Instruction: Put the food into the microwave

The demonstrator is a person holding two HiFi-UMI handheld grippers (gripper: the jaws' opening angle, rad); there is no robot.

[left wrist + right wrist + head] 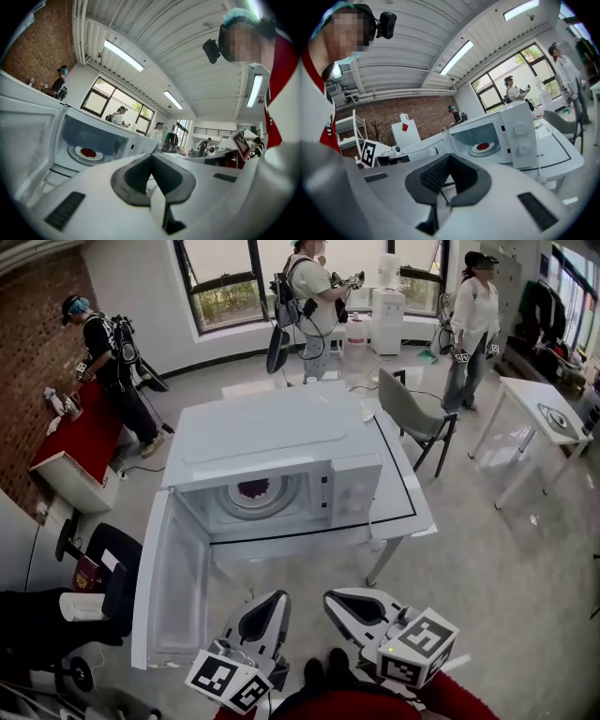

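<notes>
While both hands hang low and close to the person, the left tongs (pixel 273 602) (pixel 152 161) are squeezed shut with nothing in them. The right tongs (pixel 339 602) (pixel 448 161) look shut and bare too.

Each one carries a cube with black-and-white squares (pixel 418 647). Those squares are patterns, not words.

Straight ahead of both tongs, and well apart from them, stands the big white boxy microwave (pixel 272 432) on a white surface with a thin black line (pixel 413 505). The small heap of red food (pixel 254 488) (pixel 88 153) (pixel 483 146) lies on a round white plate (pixel 78 156) (pixel 474 150) inside it, on the glass turning tray. So I think the food part is done. The plate is round, so it has no long side.

The white microwave door (pixel 174 579) hangs wide open. Its long side runs from the box toward the left tongs, so the left hand is nearer for pushing it shut.

Two round white knobs (pixel 519 126) sit on the front. I can read no brand or writing anywhere.
</notes>
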